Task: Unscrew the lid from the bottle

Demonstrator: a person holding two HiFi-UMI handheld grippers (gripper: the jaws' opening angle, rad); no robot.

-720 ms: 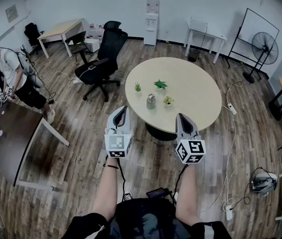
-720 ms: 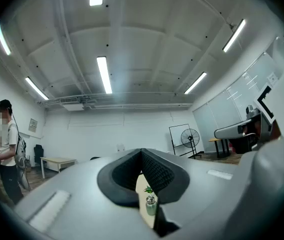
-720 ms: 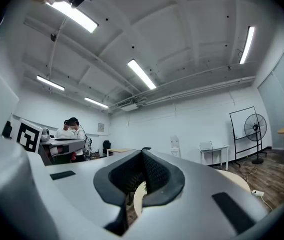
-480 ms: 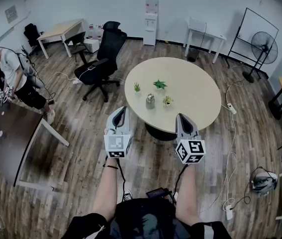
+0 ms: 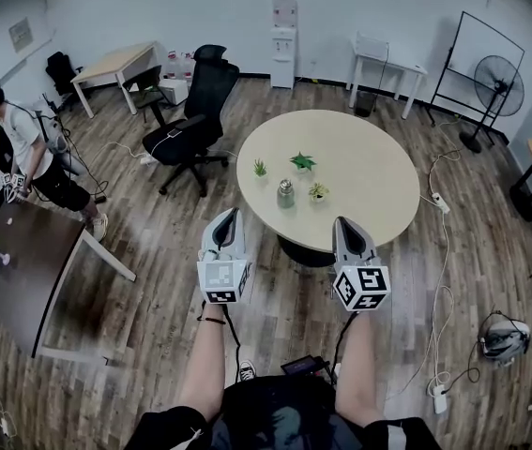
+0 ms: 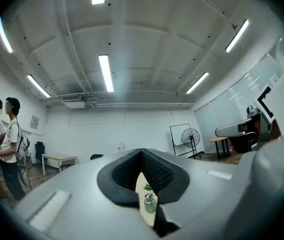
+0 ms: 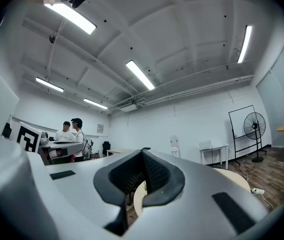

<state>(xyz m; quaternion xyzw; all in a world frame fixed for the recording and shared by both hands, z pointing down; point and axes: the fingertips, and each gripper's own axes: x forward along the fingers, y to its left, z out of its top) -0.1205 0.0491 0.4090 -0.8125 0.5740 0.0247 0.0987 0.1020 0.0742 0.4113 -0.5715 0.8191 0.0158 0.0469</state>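
Note:
A small silver bottle [image 5: 286,193] with a lid stands upright near the middle of a round beige table [image 5: 369,181], among three little potted plants. Both grippers are held in the air short of the table's near edge. My left gripper [image 5: 231,215] is shut with nothing in it; through the slit under its closed jaws the bottle [image 6: 150,203] shows far off. My right gripper [image 5: 343,223] is also shut and empty, level with the left one and to its right. In the right gripper view [image 7: 143,151] only the table's edge [image 7: 137,199] shows.
A black office chair [image 5: 190,125] stands left of the table. A dark table [image 5: 22,261] is at the left with a person [image 5: 31,153] beside it. A fan [image 5: 500,87], a whiteboard and cables [image 5: 434,279] on the wood floor lie to the right.
The view has shifted slightly: the table and room sit a little further right and lower, and the person at the left has moved. Both grippers stay shut, held the same way.

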